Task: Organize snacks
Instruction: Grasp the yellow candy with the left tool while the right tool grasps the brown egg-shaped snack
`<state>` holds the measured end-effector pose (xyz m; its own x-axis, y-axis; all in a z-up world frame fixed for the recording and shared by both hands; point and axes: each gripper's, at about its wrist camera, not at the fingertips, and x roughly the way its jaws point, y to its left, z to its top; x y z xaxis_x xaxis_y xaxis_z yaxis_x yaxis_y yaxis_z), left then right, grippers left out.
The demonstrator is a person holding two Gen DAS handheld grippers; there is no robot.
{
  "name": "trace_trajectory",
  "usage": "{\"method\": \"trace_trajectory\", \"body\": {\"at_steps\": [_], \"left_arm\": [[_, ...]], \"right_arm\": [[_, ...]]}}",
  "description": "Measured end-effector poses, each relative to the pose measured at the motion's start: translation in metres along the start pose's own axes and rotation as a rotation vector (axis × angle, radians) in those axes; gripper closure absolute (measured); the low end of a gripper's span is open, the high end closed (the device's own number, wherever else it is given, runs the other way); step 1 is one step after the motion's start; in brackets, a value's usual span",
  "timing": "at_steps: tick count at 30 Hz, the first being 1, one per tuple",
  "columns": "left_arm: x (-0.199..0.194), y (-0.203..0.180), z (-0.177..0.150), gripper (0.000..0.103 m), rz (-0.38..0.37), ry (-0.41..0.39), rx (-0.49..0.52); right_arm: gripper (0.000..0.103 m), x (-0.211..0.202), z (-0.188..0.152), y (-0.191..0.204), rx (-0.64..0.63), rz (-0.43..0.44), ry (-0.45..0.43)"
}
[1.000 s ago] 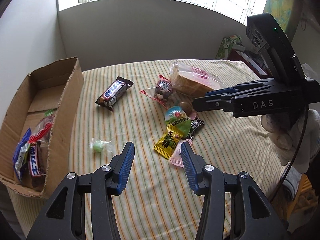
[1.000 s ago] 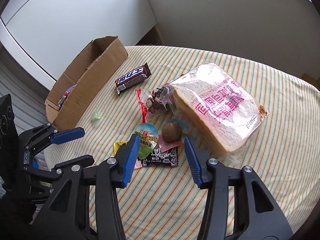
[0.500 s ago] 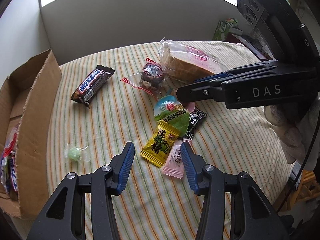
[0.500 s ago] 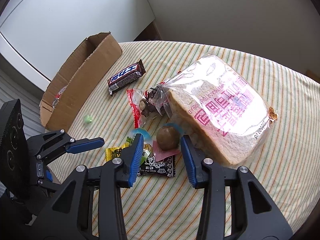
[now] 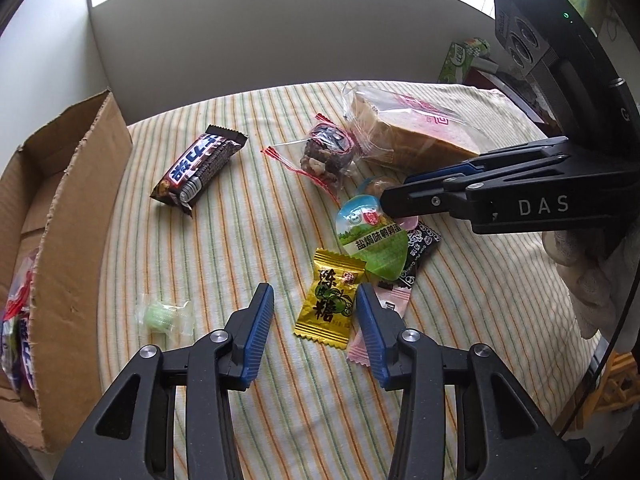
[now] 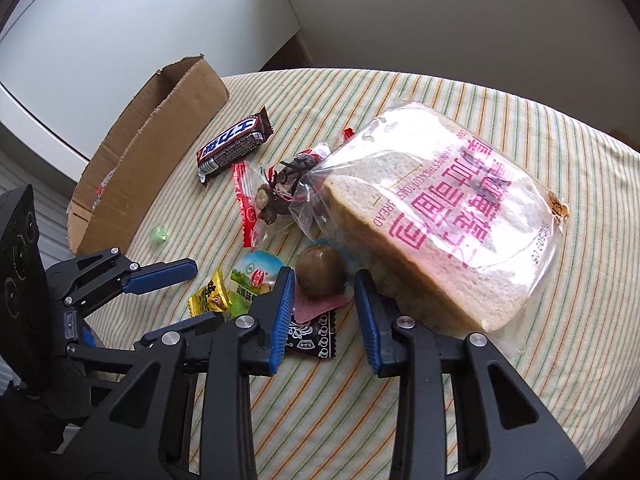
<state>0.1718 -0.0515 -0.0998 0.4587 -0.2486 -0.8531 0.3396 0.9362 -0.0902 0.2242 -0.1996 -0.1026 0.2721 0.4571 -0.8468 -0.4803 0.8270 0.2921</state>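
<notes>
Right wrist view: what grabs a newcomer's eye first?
The big bagged bread loaf with pink lettering fills the right of the striped tablecloth. In front of it the right gripper, jaws closing, straddles a round brown snack in a small heap of wrappers. A chocolate bar lies further left, beside an open cardboard box.

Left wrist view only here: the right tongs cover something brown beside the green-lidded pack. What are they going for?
Observer: A brown round snack lies between the tips of the right tongs. Their jaws are closing, and neither pad visibly presses it.
Operator: What's under it?
Observer: A pink wrapper, which overlaps a black patterned sachet.
Operator: Does the bread crowd it?
Observer: The bagged bread lies right beside it, and one finger appears to come down between them.
</notes>
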Motion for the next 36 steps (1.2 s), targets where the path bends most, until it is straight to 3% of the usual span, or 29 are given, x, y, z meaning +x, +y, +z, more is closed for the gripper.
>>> {"method": "trace_trajectory", "body": {"at_steps": [5, 13, 20, 36], "left_arm": [[0.002, -0.003, -0.002, 0.063, 0.019, 0.003, 0.023], [0.002, 0.005, -0.002, 0.079, 0.037, -0.004, 0.017], [-0.001, 0.01, -0.006, 0.079, 0.029, -0.012, -0.003], [-0.038, 0.023, -0.013, 0.079, 0.023, -0.074, -0.054]], "right_arm": [[0.07, 0.008, 0.005, 0.01, -0.037, -0.045, 0.0], [0.075, 0.014, 0.007, 0.025, -0.145, -0.135, 0.002], [0.076, 0.013, 0.006, 0.036, -0.204, -0.194, 0.01], [0.077, -0.042, -0.01, 0.044, -0.166, -0.158, -0.085]]}}
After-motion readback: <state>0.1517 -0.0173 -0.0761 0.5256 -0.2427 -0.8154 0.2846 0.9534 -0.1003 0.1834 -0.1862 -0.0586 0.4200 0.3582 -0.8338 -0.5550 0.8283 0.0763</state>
